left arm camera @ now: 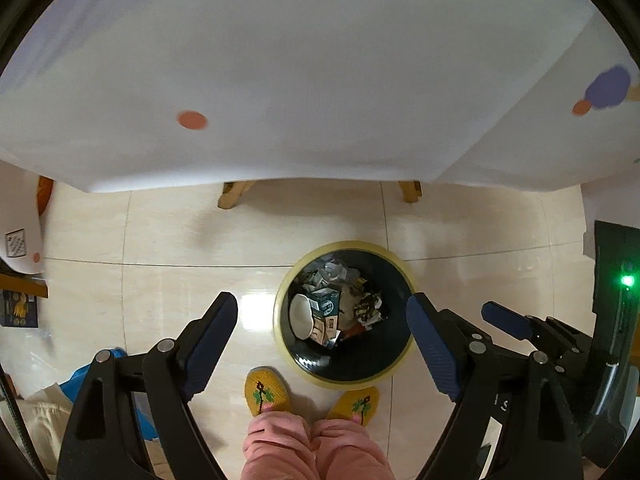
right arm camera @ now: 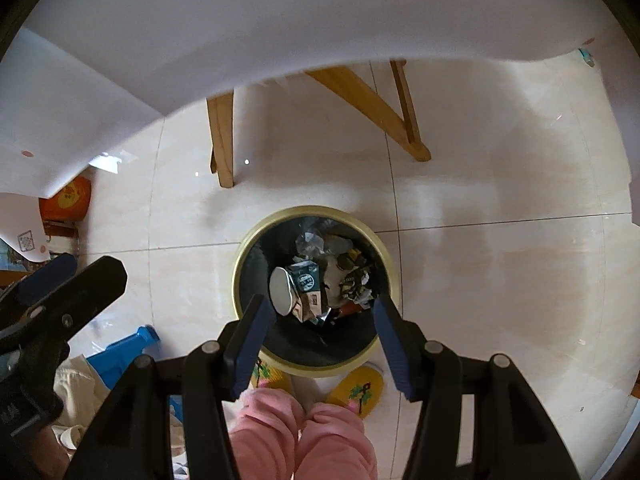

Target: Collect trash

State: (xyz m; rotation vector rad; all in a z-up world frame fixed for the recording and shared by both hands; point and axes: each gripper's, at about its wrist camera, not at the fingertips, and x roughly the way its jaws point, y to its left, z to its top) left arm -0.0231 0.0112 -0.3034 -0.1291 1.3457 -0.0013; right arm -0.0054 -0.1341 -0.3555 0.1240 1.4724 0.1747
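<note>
Straight below my right gripper [right arm camera: 318,320] sits the bin [right arm camera: 240,264], trash [right arm camera: 320,284] heaped inside: a cup [right arm camera: 282,292], a carton, crumpled wrappers (all light, soft, easily crushed, I'd judge; best pinched by a stiff edge or rim). Both grippers point steeply down, jaws spread wide and empty. My left gripper [left arm camera: 322,316] hangs just beside the right one, the bin under its right finger.

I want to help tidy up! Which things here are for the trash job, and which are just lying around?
For the job:
bin
paper cup in it
carton in it
crumpled wrapper in it
left gripper, open, empty
right gripper, open, empty

Just lying around:
table
blue stool
orange box
slippers
</note>
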